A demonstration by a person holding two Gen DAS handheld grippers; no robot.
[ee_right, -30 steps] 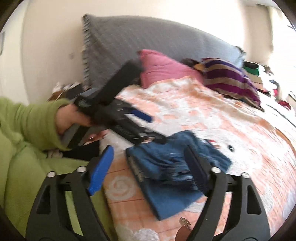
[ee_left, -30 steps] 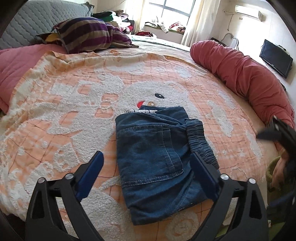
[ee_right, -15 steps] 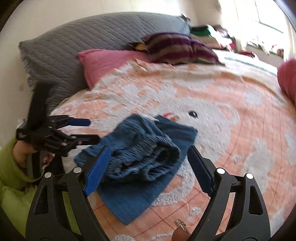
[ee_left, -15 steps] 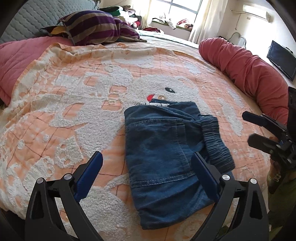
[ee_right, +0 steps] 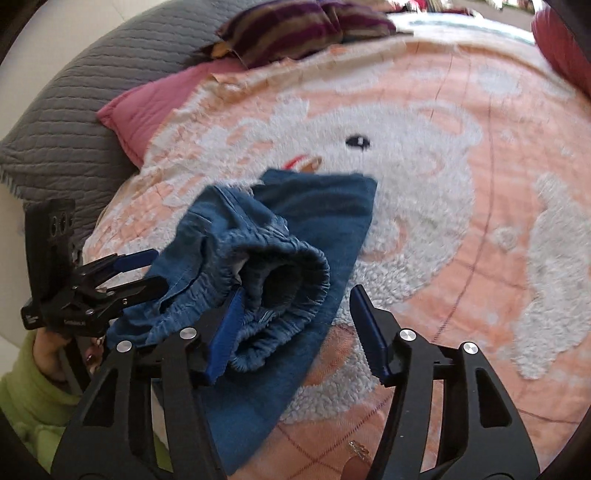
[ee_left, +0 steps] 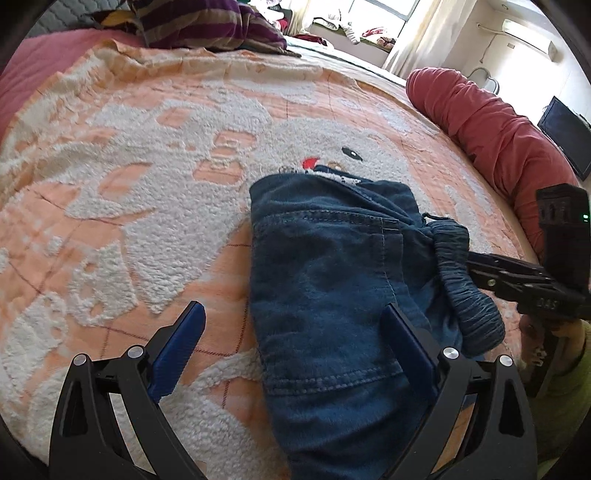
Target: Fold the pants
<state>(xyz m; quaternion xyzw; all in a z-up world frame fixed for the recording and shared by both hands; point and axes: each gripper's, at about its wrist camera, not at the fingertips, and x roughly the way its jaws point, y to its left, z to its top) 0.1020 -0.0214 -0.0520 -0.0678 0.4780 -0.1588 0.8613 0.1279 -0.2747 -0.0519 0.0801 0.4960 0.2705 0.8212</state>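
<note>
1. Bedroom scene: a wide bed is covered by a peach blanket (ee_left: 122,206) with a fluffy white cartoon pattern. A striped pillow (ee_left: 207,22) and a grey quilted headboard (ee_right: 62,110) stand at the far end, and a rolled red quilt (ee_left: 491,125) lies along one side.
2. One pair of blue denim pants (ee_left: 332,295) lies near the close edge of the bed, already folded into a compact stack. Its long axis runs away from the person toward the cartoon's face. The gathered waistband (ee_right: 284,273) bulges up on the right-hand side of the stack.
3. The left gripper (ee_left: 291,343) hovers over the near left part of the stack with its jaws spread wide. One finger is above bare blanket, the other above denim, and neither presses on cloth.
4. The right gripper (ee_right: 295,332) is the nearer one to the waistband. Its jaws have just been closing. The left finger lies against the bulging elastic roll and the right finger stands over denim and blanket, so no clamp is made yet.
5. Count: two grippers, one pair of pants, one blanket, one striped pillow, one red quilt.
6. The coming move likely turns on the waistband lying straight ahead and slightly left of the right gripper.
</note>
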